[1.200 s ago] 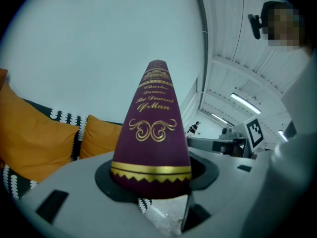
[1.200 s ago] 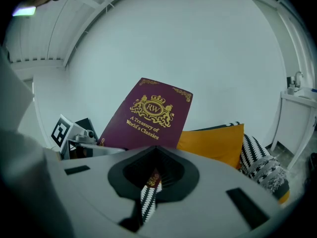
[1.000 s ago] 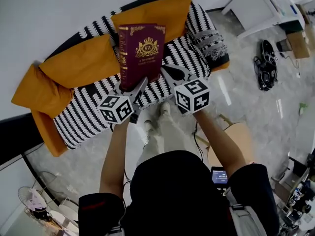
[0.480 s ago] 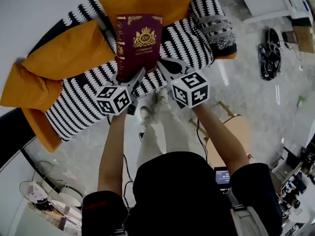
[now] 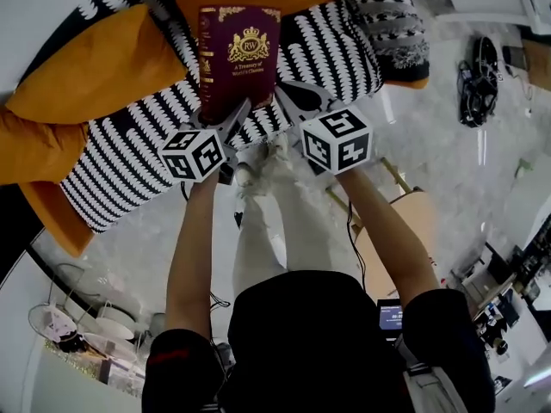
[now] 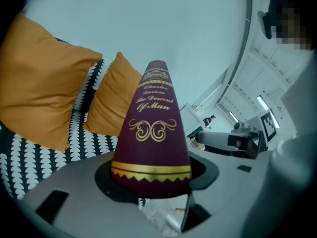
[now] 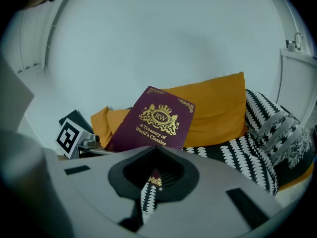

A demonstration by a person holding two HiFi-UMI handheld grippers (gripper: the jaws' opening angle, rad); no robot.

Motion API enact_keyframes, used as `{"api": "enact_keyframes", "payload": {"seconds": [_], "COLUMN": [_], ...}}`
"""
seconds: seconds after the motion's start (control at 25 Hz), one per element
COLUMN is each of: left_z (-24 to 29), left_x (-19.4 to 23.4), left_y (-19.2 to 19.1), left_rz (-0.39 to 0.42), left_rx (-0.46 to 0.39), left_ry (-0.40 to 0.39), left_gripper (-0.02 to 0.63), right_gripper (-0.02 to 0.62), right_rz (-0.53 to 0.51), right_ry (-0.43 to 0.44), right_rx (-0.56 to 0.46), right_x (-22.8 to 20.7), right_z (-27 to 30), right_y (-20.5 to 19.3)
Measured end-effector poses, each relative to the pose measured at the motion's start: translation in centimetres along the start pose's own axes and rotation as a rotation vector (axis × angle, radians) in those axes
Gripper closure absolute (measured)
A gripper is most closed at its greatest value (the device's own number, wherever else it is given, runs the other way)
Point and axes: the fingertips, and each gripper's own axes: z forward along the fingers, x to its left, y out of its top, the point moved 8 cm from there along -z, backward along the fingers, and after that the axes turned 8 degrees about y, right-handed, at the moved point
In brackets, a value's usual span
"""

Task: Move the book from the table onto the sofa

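Note:
A maroon book (image 5: 237, 54) with a gold crest hangs upright over the black-and-white patterned sofa (image 5: 331, 54), in front of the orange cushions (image 5: 95, 58). My left gripper (image 5: 225, 120) is shut on the foot of the book's spine (image 6: 153, 128), which fills the left gripper view. My right gripper (image 5: 291, 103) is shut on the lower corner of the front cover (image 7: 156, 123); a thin gold-edged sliver of the cover shows between its jaws. The book's bottom edge is hidden behind the jaws.
A grey patterned pillow (image 5: 396, 24) lies at the sofa's right end. An orange cushion (image 7: 218, 108) stands behind the book. On the pale floor are a tan wooden stool (image 5: 411, 231) by the person's right arm and a dark bundle of cables (image 5: 478, 80).
Both grippers have sunk together with the book towards the sofa seat, which now looms larger. Neither grip has changed.

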Motion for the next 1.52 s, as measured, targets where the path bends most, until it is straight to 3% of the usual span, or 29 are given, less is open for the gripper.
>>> {"api": "enact_keyframes", "payload": {"seconds": [0.56,1.04,1.52], "left_z": [6.9,12.4,13.8], "left_x": [6.1,10.0,11.9], "left_y": [-6.5,-9.8,-12.2], "left_rz": [-0.027,-0.089,-0.111], "left_rx": [0.092,0.158,0.225], "left_ry": [0.019,0.02,0.02], "left_gripper": [0.362,0.362,0.362], "right_gripper": [0.578,0.578,0.578], "right_rz": [0.09,0.141,0.2], "right_ry": [0.005,-0.017,-0.071], "right_rx": [0.074,0.058,0.043], "right_x": [-4.8,-9.6,-12.1], "right_z": [6.6,10.3,11.5], "right_y": [-8.9,-12.1,-14.5]}}
